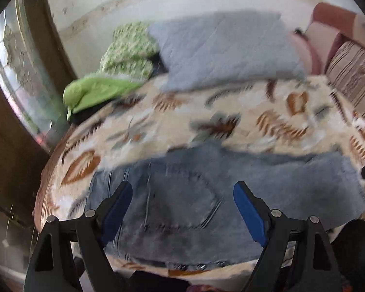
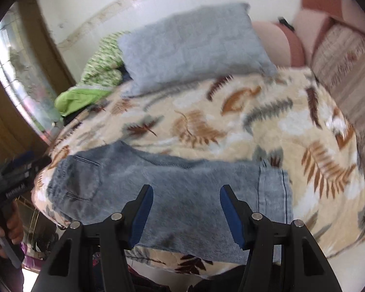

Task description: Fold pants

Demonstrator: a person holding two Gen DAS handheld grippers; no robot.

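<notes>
Blue-grey denim pants [image 1: 206, 199] lie flat across the near edge of a bed, folded lengthwise, waist and back pocket to the left, leg hems to the right. In the right wrist view the pants [image 2: 182, 189] run from the pocket end at left to the hem at right. My left gripper [image 1: 182, 209] is open above the pocket area, holding nothing. My right gripper [image 2: 186, 209] is open above the legs, holding nothing. The left gripper also shows at the left edge of the right wrist view [image 2: 17, 177], held in a hand.
The bed has a cream blanket with a leaf print [image 2: 231, 126]. A grey pillow [image 2: 192, 43] lies at the back, green clothes [image 1: 104, 90] at the back left, pink and striped cushions [image 1: 352, 68] at the right. A window [image 1: 19, 73] is at the left.
</notes>
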